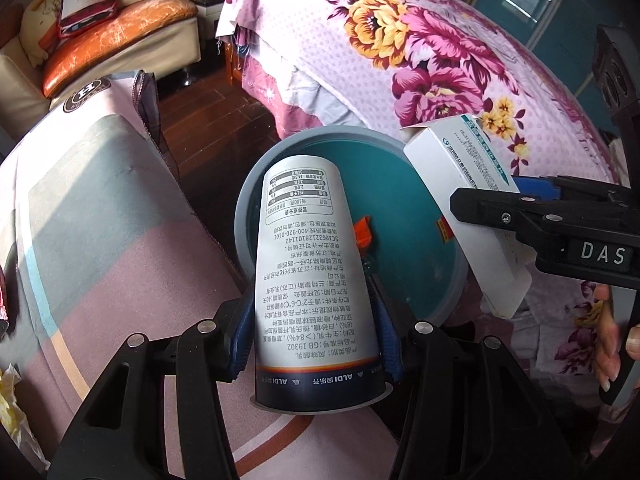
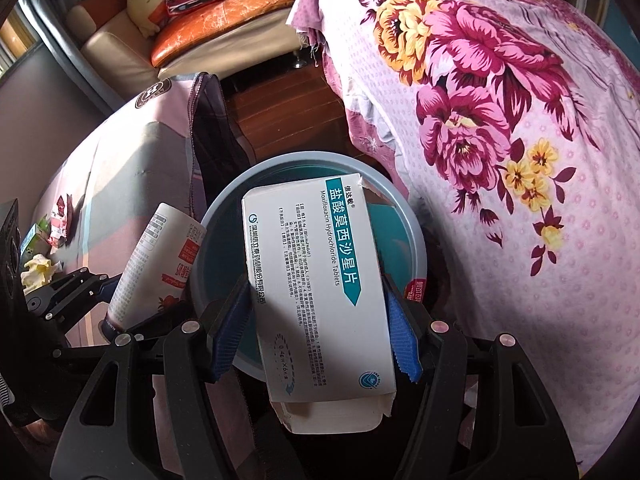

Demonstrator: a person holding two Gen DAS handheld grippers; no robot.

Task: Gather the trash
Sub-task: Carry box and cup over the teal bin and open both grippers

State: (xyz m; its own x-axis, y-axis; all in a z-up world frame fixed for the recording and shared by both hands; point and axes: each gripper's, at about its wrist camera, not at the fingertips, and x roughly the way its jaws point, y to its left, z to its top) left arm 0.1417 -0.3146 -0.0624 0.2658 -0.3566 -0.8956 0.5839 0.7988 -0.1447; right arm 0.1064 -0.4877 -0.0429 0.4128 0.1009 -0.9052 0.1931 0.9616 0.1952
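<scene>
My left gripper (image 1: 316, 332) is shut on a white yogurt cup (image 1: 312, 272) with a dark blue band; its blue pads press both sides. The cup hangs upside down over a round bin (image 1: 404, 184) with a grey rim and teal inside. My right gripper (image 2: 316, 320) is shut on a white medicine box (image 2: 316, 280) with a teal label, held over the same bin (image 2: 224, 208). In the left wrist view the box (image 1: 460, 184) and right gripper (image 1: 492, 196) hang over the bin's right rim. In the right wrist view the cup (image 2: 160, 264) sits at the bin's left rim.
A bed with a pink floral quilt (image 1: 400, 60) borders the bin on the right. A surface under a pink-grey cloth (image 1: 100, 220) lies left, with scattered litter (image 2: 44, 248) on it. Beyond are dark wooden floor (image 1: 224, 112) and a sofa with cushions (image 1: 120, 40). An orange scrap (image 1: 362, 232) lies in the bin.
</scene>
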